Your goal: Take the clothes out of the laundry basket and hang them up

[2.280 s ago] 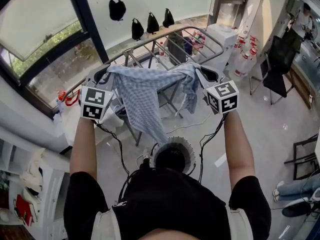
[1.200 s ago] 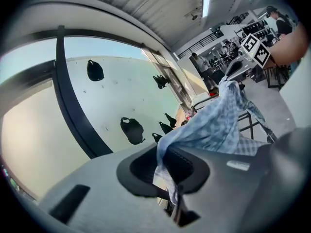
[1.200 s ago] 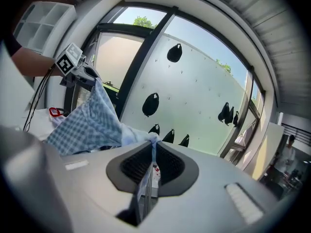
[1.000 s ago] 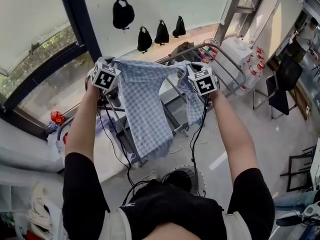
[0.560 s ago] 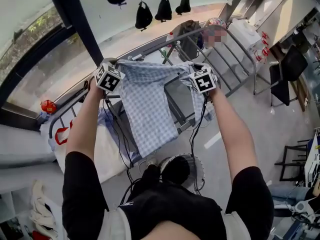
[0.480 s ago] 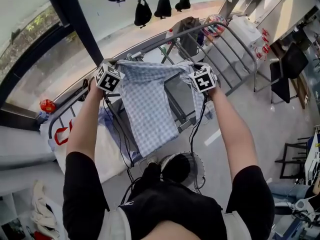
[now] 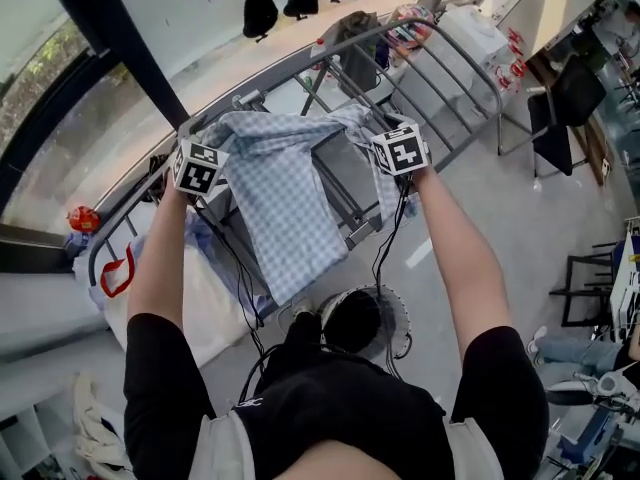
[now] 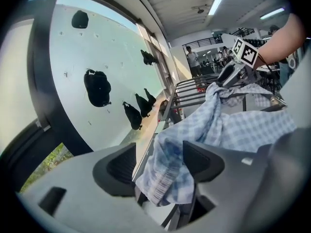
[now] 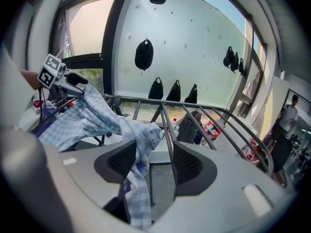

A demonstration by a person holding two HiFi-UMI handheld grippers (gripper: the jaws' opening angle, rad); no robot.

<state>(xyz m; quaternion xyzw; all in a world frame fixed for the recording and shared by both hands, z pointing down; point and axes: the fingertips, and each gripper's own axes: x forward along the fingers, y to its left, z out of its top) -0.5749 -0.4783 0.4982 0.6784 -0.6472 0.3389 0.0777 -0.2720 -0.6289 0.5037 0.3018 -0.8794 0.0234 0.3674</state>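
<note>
Both jaws have just been opening: the left hand-held gripper (image 8: 158, 164) now stands wide, with a bunched corner of the blue checked shirt (image 7: 280, 198) loose between its jaws. The right hand-held gripper (image 9: 153, 164) is likewise spread, and a fold of the same shirt hangs down against its left pad with a clear gap to the other. The shirt spans from one hand-held gripper to the other and seems to lie across the near rails of the drying rack (image 7: 440, 38). Its long body hangs below and behind the jaws, towards the person, above the laundry basket (image 7: 400, 318). The main risk is that neither release is clean. Cloth is still draped over a pad on each side, so drawing either hand-held gripper back could drag that corner off the rail again, more likely on the right, where the fold clings to the pad. A second risk is balance: most of the fabric looks to hang on the near side of the rail and little beyond the jaws, so its own weight could slide the shirt off to the floor or back towards the basket. The corners are also crumpled rather than spread, which would leave it hanging poorly. The cables (image 7: 385, 248) trailing beneath the right hand-held gripper run close to the rack's frame and could catch on it during withdrawal.
</note>
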